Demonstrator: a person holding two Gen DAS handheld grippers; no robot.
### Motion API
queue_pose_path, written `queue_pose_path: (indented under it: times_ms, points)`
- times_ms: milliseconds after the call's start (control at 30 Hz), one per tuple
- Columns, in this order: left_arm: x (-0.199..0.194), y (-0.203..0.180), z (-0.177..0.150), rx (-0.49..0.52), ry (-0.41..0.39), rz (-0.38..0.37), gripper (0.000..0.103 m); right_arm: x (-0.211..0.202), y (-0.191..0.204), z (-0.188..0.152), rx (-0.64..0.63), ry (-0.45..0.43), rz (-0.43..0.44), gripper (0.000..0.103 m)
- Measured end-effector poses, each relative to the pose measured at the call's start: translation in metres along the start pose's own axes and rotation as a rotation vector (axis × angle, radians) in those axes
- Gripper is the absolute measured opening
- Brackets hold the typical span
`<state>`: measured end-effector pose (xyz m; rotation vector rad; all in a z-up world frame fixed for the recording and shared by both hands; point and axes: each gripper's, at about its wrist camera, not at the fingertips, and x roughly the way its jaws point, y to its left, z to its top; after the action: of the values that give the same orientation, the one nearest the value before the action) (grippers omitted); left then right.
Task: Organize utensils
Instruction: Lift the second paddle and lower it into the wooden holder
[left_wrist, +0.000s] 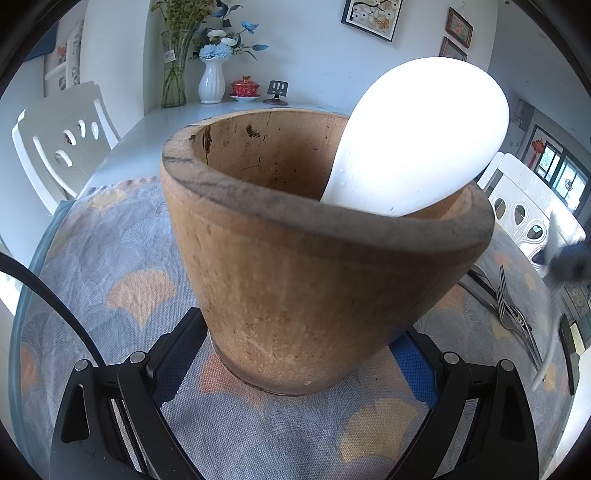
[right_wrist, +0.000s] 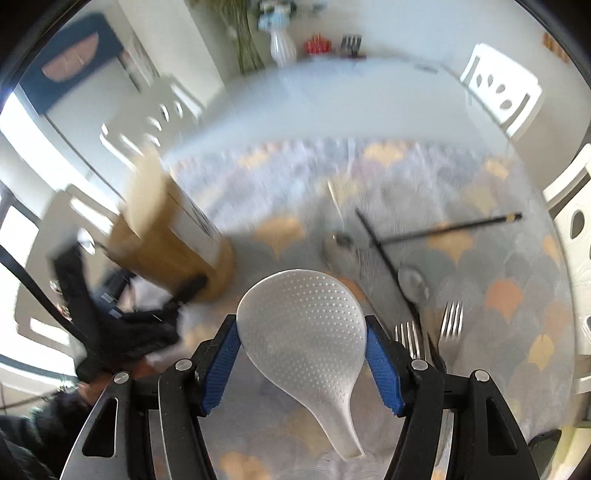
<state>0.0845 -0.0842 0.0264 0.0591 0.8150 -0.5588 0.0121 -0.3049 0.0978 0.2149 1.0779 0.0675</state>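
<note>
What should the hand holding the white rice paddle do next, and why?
Probably carry the rice paddle, clamped by its blade in the right gripper, leftward over the wooden holder, which the left gripper steadies. A second paddle already stands in it, while forks and spoons lie on the tablecloth.

One wooden holder (left_wrist: 295, 266), two rice paddles (right_wrist: 303, 325), two forks (right_wrist: 452, 317), two spoons (right_wrist: 413, 282), two chopsticks (right_wrist: 443, 229).
</note>
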Motion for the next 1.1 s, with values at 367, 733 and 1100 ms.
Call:
queue_pose_path:
  times_ms: [367, 733, 1100]
  points:
    - [0.0, 0.0, 0.0, -0.001, 0.0, -0.001, 0.095, -0.067, 0.037, 0.047, 0.01, -0.228, 0.11, 0.064]
    - [0.0, 0.0, 0.0, -0.001, 0.0, -0.001, 0.095, -0.11, 0.078, 0.101, -0.016, -0.398, 0.271, 0.064]
    - [0.0, 0.0, 0.0, -0.001, 0.0, -0.001, 0.095, -0.093, 0.131, 0.14, -0.061, -0.448, 0.411, 0.065]
